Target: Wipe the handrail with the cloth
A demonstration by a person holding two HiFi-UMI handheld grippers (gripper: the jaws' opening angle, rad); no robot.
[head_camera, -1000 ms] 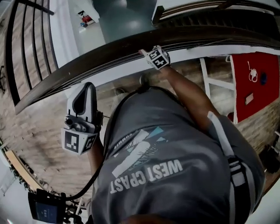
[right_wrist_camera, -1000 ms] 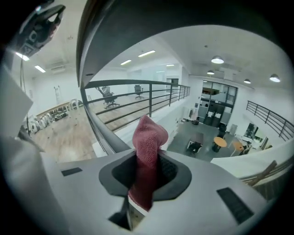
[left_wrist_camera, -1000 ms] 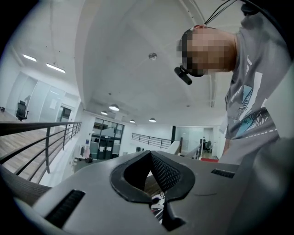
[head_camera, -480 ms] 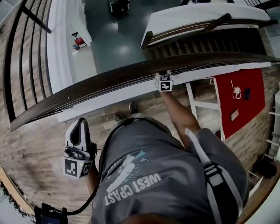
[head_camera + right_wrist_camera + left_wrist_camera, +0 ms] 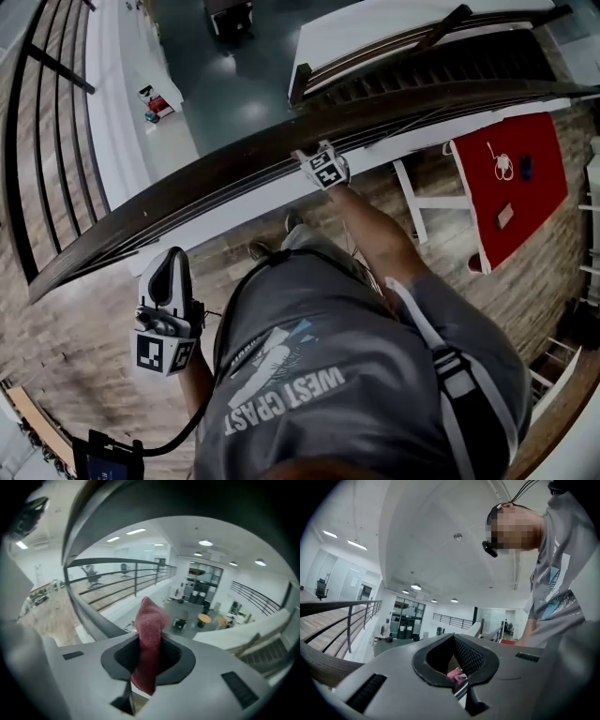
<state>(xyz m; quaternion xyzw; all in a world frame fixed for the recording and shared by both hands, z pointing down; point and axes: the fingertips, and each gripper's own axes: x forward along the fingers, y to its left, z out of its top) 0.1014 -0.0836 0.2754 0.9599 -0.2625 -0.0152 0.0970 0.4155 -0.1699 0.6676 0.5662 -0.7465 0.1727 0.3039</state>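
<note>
The dark wooden handrail (image 5: 187,192) curves from lower left to upper right in the head view. My right gripper (image 5: 319,161) is on it near the middle, shut on a red cloth (image 5: 150,639) that sticks out between the jaws. The rail's underside looms as a dark arc (image 5: 154,508) just above that gripper. In the head view the cloth is hidden under the gripper. My left gripper (image 5: 167,314) hangs by the person's side, well short of the rail. Its jaws (image 5: 457,660) are shut with nothing in them and point up at the ceiling.
Beyond the rail is a drop to a lower floor (image 5: 234,94) with a staircase (image 5: 422,56). A red mat (image 5: 511,187) and a white frame (image 5: 417,202) lie on the wood floor at the right. Black railing bars (image 5: 37,141) run along the left.
The right gripper has slid a little to the left along the handrail with the cloth. The left gripper stays low by the person's side.
</note>
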